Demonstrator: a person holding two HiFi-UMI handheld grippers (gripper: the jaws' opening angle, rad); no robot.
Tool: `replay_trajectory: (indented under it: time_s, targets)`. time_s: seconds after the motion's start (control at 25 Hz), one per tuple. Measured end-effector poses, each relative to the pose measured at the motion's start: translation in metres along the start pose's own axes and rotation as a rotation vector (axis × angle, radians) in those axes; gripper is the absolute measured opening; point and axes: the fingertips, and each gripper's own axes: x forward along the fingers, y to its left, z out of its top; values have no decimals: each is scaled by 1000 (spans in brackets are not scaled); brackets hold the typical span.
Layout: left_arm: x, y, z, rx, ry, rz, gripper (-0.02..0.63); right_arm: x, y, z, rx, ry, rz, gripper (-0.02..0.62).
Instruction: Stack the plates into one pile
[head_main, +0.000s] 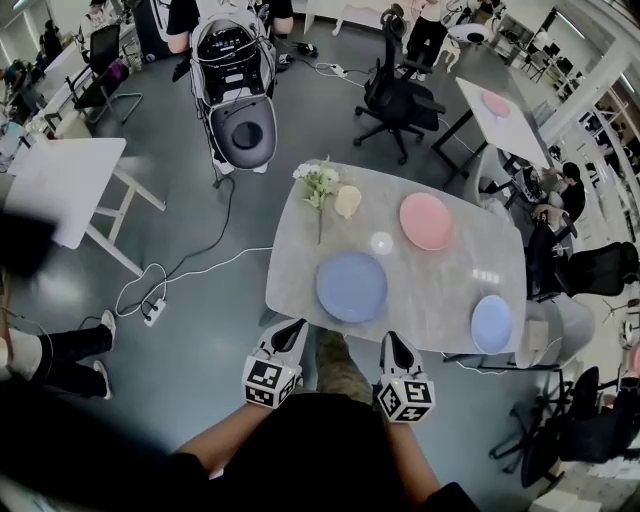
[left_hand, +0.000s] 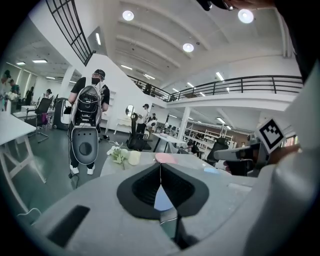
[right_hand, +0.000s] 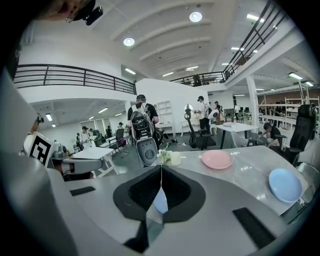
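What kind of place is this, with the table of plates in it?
Probably a large open-plan office or lab hall: a black swivel chair and a white work desk stand on the open floor, and a railed mezzanine runs overhead.

Big open hall: grey floor (head_main: 190, 330), white walls, white pillar (right_hand: 251, 107). Round ceiling lights (right_hand: 195, 16) are on; upper gallery w/ black railing (right_hand: 70, 75). Rounded grey marble-look worktop (head_main: 440, 290) in the centre. White table (head_main: 70, 185) off to the left, 2nd white table (head_main: 515, 135) at back right, black office chair (head_main: 400, 100) just beside it. Power strip (head_main: 153, 312) w/ cables on floor nr the worktop.
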Motion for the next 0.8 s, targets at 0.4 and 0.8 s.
replay_trajectory:
  time_s: [0.4, 0.8]
  targets:
    - [92, 51, -13, -35, 129, 34, 18, 100, -51, -14, 22, 108, 12, 12]
    - [190, 74, -92, -98, 386, 40, 48, 174, -142, -92, 92, 359, -7, 15]
